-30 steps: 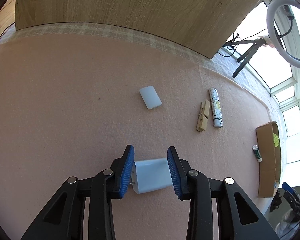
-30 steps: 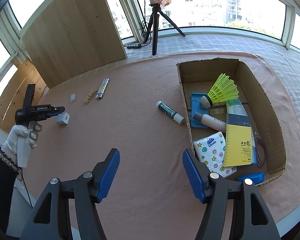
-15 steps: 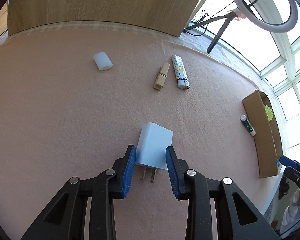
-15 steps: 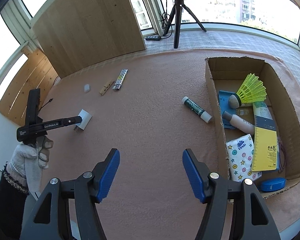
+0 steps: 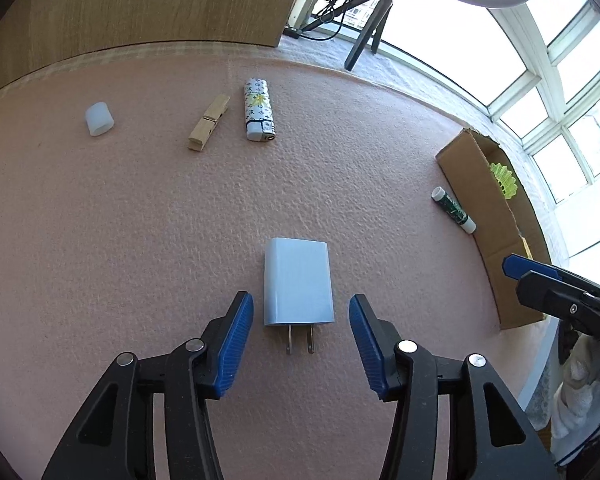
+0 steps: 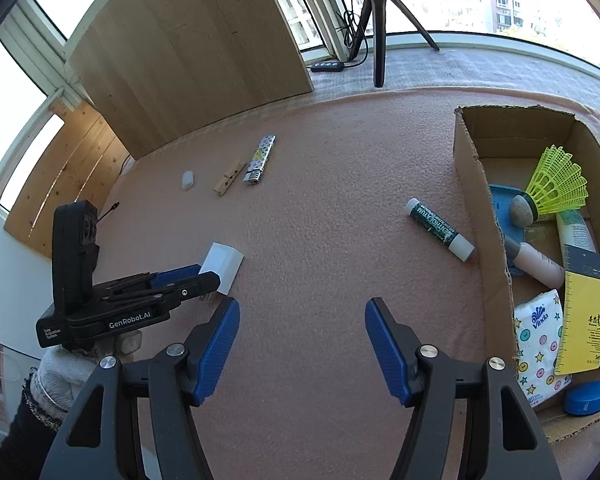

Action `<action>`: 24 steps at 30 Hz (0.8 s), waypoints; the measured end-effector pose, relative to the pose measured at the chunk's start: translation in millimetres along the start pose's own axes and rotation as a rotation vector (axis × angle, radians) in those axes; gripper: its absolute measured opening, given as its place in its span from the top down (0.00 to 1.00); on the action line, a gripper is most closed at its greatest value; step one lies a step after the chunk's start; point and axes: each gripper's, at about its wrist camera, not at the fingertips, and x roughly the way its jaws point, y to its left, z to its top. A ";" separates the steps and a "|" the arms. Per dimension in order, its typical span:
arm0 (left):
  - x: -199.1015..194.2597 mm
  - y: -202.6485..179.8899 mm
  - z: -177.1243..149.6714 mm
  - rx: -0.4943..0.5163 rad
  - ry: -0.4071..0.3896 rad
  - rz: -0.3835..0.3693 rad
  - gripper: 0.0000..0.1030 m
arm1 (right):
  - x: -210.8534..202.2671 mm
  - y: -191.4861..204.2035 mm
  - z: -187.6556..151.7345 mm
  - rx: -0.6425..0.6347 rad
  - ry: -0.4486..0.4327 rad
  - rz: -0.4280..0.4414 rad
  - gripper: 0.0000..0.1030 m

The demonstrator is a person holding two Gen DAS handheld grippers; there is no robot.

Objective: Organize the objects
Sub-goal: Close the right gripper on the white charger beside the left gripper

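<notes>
A white plug-in charger (image 5: 298, 284) lies flat on the pink mat, prongs toward the camera. My left gripper (image 5: 300, 312) straddles it. Its jaws are opening, and a gap shows between each blue pad and the charger's sides. In the right wrist view the same charger (image 6: 222, 266) sits at the tip of the left gripper (image 6: 198, 278), held by a gloved hand. My right gripper (image 6: 303, 312) hovers over bare mat, open and empty. A cardboard box (image 6: 472, 184) stands to its right, with a green glue stick (image 6: 438, 229) lying just outside its wall.
Further back on the mat lie a patterned lighter (image 5: 259, 110), a wooden clothespin (image 5: 208, 122) and a small white cap (image 5: 99, 119). The box holds a yellow shuttlecock (image 6: 552, 188), a tissue pack (image 6: 538, 332), a yellow notebook (image 6: 582, 320) and more. A tripod and wooden panel stand behind.
The left gripper carried the charger across the mat toward the box, rolled so the prongs face the camera, and its jaws have spread off the charger. The right gripper sank closer to the mat.
</notes>
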 end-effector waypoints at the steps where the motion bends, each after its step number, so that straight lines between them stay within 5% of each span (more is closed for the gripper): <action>1: 1.0 -1.1 0.3 0.014 0.007 0.008 0.35 | 6.7 1.1 3.3 0.018 0.010 0.025 0.40; 12: 10.7 -6.0 4.8 0.094 0.038 0.008 0.35 | 94.1 17.6 29.6 0.125 0.189 0.190 0.41; 18: 14.2 -8.0 4.1 0.103 0.044 -0.014 0.37 | 114.0 20.6 32.0 0.154 0.240 0.235 0.53; 24: 17.1 -11.3 4.0 0.096 0.041 -0.015 0.54 | 123.9 26.8 32.3 0.143 0.276 0.249 0.66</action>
